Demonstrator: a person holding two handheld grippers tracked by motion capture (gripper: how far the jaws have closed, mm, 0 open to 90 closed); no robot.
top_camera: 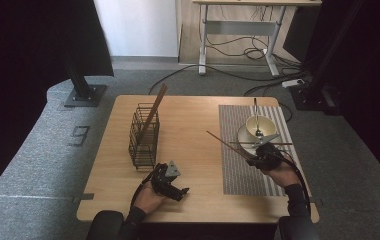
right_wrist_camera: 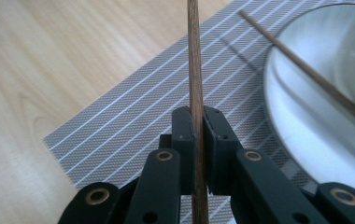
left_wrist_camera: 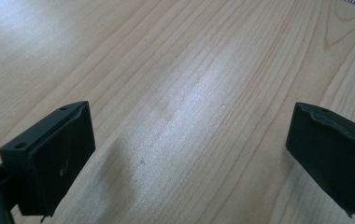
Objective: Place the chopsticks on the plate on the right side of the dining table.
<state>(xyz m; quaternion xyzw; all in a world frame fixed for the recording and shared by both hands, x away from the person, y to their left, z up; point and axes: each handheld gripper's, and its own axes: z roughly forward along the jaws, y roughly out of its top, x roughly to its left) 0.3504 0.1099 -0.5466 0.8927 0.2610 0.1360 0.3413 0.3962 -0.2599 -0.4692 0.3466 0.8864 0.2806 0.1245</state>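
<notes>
Wooden chopstick (top_camera: 228, 144) rides clamped in the right gripper (top_camera: 258, 156) above the striped mat (top_camera: 238, 175), headed, I judge, for the wire basket (top_camera: 144, 137). Left gripper (left_wrist_camera: 189, 154) hangs wide over bare counter (left_wrist_camera: 175, 70). Right gripper view: jaws pinch the chopstick beside the plate (right_wrist_camera: 306, 135); next comes carrying it across.

A dark brown chopstick (right_wrist_camera: 195, 60) sits between the black jaws of the right gripper (right_wrist_camera: 199, 140). At right of frame, the placemat (right_wrist_camera: 133, 121) is grey with thin white stripes, the plate (right_wrist_camera: 297, 116) white. The black wire basket (top_camera: 143, 135) stands centre-left on the pale wood-grain table (top_camera: 193, 125).
</notes>
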